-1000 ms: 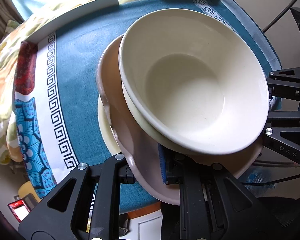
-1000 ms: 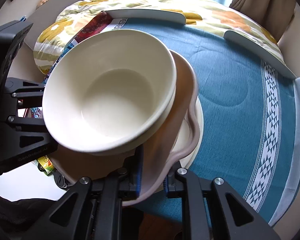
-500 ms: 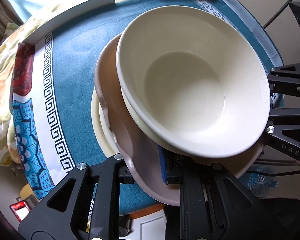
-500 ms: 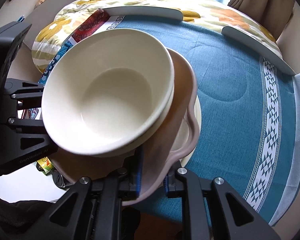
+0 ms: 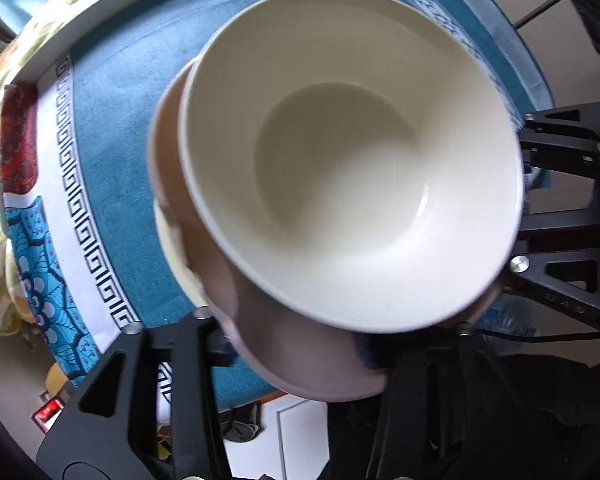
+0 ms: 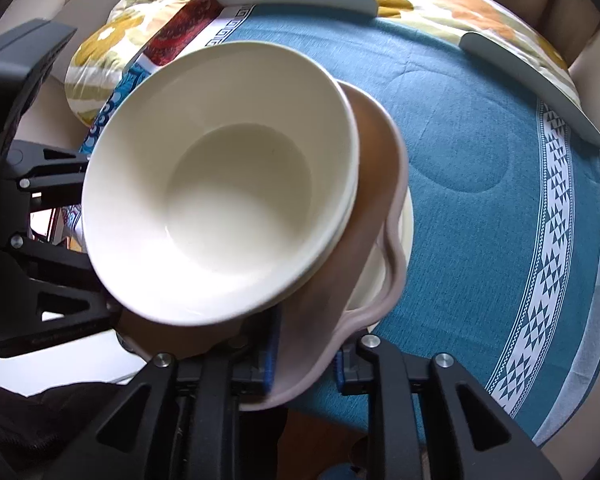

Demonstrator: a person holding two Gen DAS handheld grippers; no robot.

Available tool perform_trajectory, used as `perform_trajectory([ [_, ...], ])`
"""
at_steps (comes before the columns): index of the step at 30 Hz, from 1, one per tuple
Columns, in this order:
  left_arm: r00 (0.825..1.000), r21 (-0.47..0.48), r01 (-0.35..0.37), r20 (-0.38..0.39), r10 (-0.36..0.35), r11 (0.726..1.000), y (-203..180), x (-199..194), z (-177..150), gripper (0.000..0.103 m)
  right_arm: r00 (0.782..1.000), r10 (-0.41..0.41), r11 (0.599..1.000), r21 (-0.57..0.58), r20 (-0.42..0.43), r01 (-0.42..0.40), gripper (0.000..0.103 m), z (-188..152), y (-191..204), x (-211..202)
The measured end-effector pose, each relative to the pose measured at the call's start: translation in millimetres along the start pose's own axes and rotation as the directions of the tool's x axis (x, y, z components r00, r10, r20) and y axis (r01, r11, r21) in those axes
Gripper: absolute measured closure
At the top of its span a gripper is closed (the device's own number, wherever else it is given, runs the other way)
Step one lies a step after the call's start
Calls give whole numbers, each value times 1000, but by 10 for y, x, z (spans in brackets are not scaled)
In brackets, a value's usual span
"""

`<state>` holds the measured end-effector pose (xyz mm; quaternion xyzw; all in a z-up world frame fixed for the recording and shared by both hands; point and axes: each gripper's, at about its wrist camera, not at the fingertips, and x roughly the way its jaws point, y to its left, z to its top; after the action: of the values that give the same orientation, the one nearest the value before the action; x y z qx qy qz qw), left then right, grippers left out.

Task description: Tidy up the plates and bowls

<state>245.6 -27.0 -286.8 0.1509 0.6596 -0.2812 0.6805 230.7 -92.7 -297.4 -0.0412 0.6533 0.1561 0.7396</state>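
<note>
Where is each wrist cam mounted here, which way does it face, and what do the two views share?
Left wrist: sits on the left gripper, facing along its fingers at the pink plate it clamps; the right gripper shows at right.
Right wrist: sits on the right gripper, clamping the same plate's other edge; the left gripper shows at left.
Shared: cream bowl, cream plate underneath, teal tablecloth.

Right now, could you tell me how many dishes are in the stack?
4, possibly more hidden: two nested cream bowls on top (the lower shows only its rim), the pink plate under them, and a cream plate on the cloth beneath.
</note>
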Motion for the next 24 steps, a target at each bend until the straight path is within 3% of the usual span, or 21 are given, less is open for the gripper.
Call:
perform_trajectory([
  [2,999,-7,45,5,-45,999,-2,-48,31,25,1000,3,1000,-8,-11,-3,78,13,19,0],
  [3,999,-3,28,17,-28,1000,-10,-82,49,23,1000,-3,1000,-17,-15,3,77,17,34,-5],
  [8,1000,8,3,3,-3,1000,-36,-143,109,22,1000,6,1000,-25,-24,-7,71,21,48,-48],
  [12,1000,10,6,3,-6,1000,-37,-223,45,22,1000,-6,1000,-29,-19,6,50,-10,34,-140],
  [15,1000,10,5,3,-5,1000,-81,-273,-4,21,1000,-10,1000,-18,-16,10,42,-25,7,-201],
  [21,999,1,11,32,-11,1000,-84,-499,-151,21,999,-38,999,-8,6,38,30,-85,1,-358],
  [24,999,12,0,47,-1,1000,-165,-576,-223,21,998,-50,999,-3,24,50,30,-132,59,-445],
])
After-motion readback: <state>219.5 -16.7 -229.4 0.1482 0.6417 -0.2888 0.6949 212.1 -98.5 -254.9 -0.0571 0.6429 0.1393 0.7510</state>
